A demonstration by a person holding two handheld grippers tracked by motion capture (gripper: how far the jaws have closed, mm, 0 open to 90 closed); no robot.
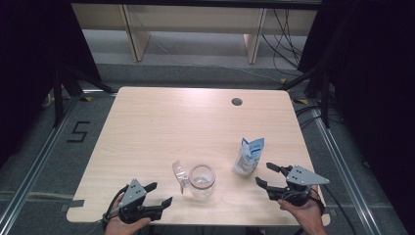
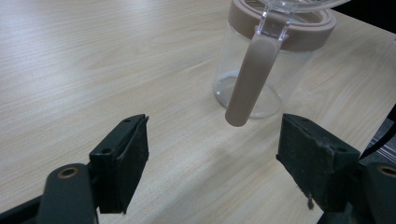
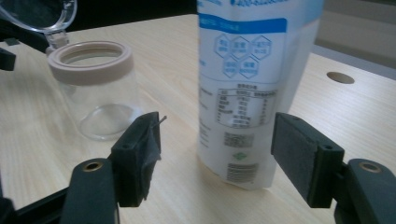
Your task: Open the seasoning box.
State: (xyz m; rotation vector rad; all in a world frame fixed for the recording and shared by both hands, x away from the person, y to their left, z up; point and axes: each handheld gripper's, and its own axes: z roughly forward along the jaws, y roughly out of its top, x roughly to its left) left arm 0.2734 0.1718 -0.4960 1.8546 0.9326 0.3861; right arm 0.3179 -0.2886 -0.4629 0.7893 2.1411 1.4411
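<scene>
A clear glass jar with a beige rim stands near the table's front edge, its hinged clear lid flipped open to the left. A white and blue pouch stands upright to its right. My left gripper rests open at the front left; in the left gripper view the jar and its beige latch strap lie just ahead of the jaws. My right gripper is open at the front right, and the pouch stands just beyond its jaws with the jar to the left.
The pale wooden table has a round cable hole at the back right. Dark curtains flank both sides, and shelving legs and cables lie on the floor behind.
</scene>
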